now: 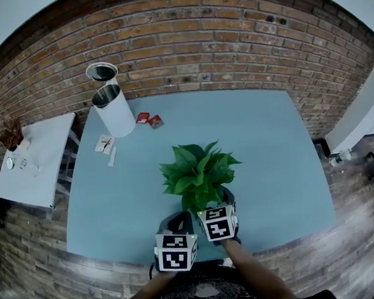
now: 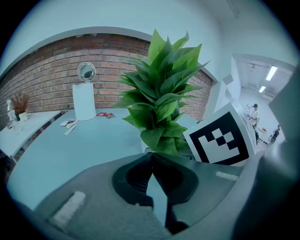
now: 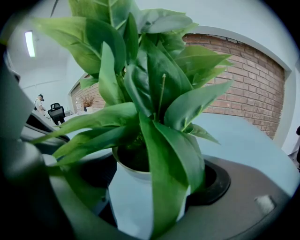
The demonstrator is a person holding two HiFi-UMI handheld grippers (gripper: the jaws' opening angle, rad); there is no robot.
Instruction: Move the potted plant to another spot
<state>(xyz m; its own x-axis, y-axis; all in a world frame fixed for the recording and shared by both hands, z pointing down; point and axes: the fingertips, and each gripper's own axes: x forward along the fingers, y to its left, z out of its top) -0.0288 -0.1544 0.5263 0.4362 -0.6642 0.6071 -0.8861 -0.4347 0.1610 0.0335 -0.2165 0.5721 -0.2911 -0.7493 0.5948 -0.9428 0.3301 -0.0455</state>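
Observation:
The potted plant [image 1: 198, 170], leafy green in a white pot [image 3: 136, 197], is near the front edge of the blue table [image 1: 270, 152]. My right gripper [image 1: 211, 206] reaches in under the leaves. In the right gripper view its wide-set jaws hold the pot from both sides, and leaves fill most of that view. My left gripper [image 1: 181, 221] is just left of the pot, beside the right one. In the left gripper view its tips [image 2: 151, 157] meet with nothing between them, and the plant [image 2: 161, 103] rises just beyond them.
A white cylindrical bin [image 1: 114, 109] stands at the table's far left, its round lid [image 1: 102, 72] against the brick wall. Red packets [image 1: 150, 119] and paper scraps [image 1: 105, 145] lie near it. A white side table [image 1: 34, 159] stands to the left.

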